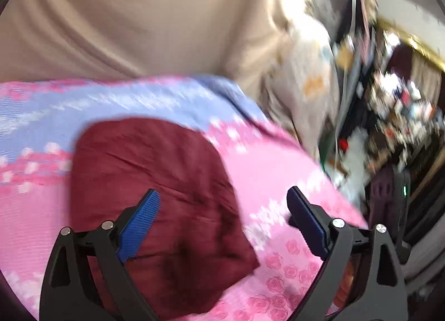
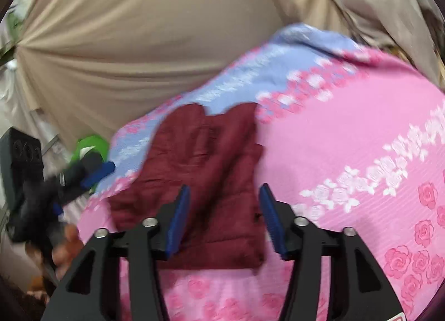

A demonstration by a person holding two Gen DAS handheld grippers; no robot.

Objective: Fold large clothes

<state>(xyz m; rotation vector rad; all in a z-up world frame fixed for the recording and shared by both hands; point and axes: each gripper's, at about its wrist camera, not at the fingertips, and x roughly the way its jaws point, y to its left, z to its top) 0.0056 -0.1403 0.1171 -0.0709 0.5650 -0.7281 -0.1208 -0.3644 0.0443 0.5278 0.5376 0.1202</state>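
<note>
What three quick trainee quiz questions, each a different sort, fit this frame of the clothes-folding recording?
1. True or false: the left gripper grips the maroon garment.
2. The garment lies on: A) a wooden table B) a pink floral sheet C) a tray.
3. Fill in: the right gripper is ____.

Key: 1 false, its jaws stand open above the garment; 2 B; 3 open.

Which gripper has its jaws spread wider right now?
The left gripper: its jaws stand far apart over the maroon garment; the right gripper is open more narrowly.
</note>
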